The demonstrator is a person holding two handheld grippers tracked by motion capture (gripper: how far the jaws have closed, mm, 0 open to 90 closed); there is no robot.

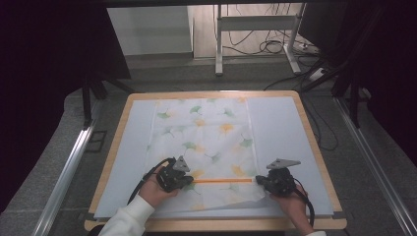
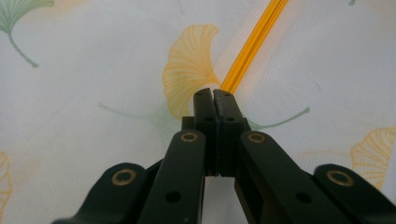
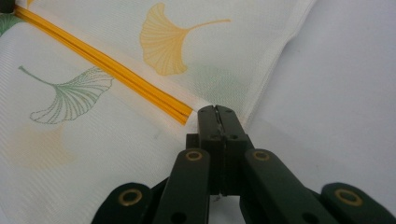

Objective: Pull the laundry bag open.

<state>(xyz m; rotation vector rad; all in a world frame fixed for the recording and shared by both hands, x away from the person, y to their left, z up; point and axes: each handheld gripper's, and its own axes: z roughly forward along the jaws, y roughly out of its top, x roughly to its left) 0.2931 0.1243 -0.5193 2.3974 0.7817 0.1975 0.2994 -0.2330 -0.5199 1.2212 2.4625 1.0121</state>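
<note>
Left gripper (image 1: 189, 180) clamped at the left end of the orange zipper (image 1: 223, 180), likely on the slider, though the jaws hide it. Leaf-print mesh bag (image 1: 206, 132) lies flat mid-worktop (image 1: 305, 128). Right gripper (image 1: 257, 180) pinches the bag's edge by the zipper's right end, probably to keep it taut.

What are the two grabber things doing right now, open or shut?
Left gripper: shut, at one end of the orange zipper of the leaf-print bag.
Right gripper: shut, at the zipper's other end.
</note>
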